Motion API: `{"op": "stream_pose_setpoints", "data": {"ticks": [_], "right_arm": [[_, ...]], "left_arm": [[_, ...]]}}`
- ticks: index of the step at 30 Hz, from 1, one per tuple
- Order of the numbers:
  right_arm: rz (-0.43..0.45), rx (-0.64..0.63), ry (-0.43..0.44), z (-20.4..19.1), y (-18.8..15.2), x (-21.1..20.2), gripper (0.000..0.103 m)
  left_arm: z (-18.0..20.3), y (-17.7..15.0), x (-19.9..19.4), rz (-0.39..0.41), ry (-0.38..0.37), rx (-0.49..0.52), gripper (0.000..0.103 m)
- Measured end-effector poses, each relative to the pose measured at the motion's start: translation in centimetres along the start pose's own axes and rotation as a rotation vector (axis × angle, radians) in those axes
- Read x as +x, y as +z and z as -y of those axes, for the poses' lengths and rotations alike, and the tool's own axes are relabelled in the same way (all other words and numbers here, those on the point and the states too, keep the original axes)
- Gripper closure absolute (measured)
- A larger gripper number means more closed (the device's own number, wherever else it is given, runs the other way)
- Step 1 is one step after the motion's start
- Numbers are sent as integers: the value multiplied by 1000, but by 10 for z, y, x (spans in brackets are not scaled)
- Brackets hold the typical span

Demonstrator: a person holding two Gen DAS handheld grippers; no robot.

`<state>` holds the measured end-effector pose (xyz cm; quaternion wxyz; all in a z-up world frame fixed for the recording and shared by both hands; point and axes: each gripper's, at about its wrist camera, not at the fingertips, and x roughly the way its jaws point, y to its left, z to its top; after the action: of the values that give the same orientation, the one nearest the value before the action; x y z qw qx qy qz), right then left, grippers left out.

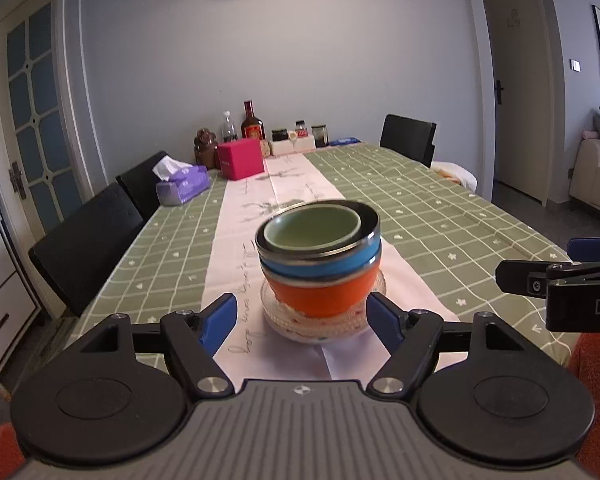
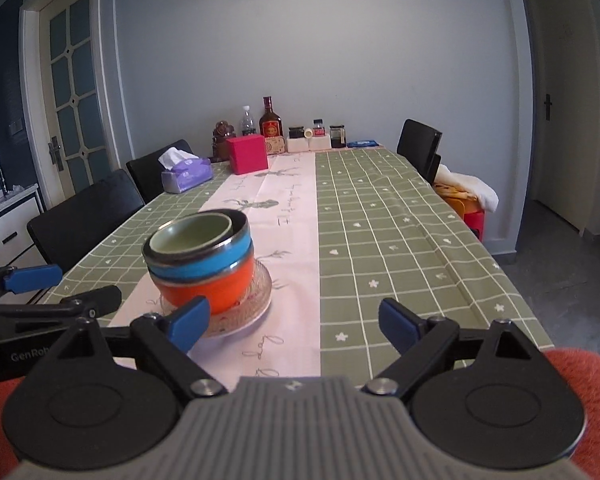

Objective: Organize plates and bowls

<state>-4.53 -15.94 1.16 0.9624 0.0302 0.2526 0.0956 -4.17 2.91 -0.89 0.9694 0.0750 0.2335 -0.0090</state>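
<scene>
A stack stands on the pink runner: a green bowl (image 1: 314,227) inside a blue bowl (image 1: 324,262), on an orange bowl (image 1: 324,296), on a clear glass plate (image 1: 320,330). My left gripper (image 1: 303,326) is open, its blue fingertips (image 1: 220,320) on either side of the plate's near edge, holding nothing. The stack also shows in the right wrist view, with green bowl (image 2: 192,232), blue bowl (image 2: 204,264), orange bowl (image 2: 212,290) and plate (image 2: 256,300). My right gripper (image 2: 296,326) is open and empty, to the right of the stack. It also shows in the left wrist view (image 1: 540,276).
The table has a green checked cloth (image 1: 420,216). At its far end stand a pink box (image 1: 240,158), a purple tissue box (image 1: 182,186), bottles and jars (image 1: 254,124). Black chairs (image 1: 84,240) line the left side; another chair (image 1: 408,138) is at the far right.
</scene>
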Motion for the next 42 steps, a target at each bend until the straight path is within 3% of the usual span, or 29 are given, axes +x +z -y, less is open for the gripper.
{"op": "stream_pose_setpoints", "data": {"ticks": [12, 42], "right_arm": [[-23, -17, 16, -5, -11, -3, 13], [-27, -23, 30, -10, -13, -2, 13]], "left_arm": [[-2, -4, -4, -49, -41, -67, 14], [-5, 0, -10, -28, -16, -72, 14]]}}
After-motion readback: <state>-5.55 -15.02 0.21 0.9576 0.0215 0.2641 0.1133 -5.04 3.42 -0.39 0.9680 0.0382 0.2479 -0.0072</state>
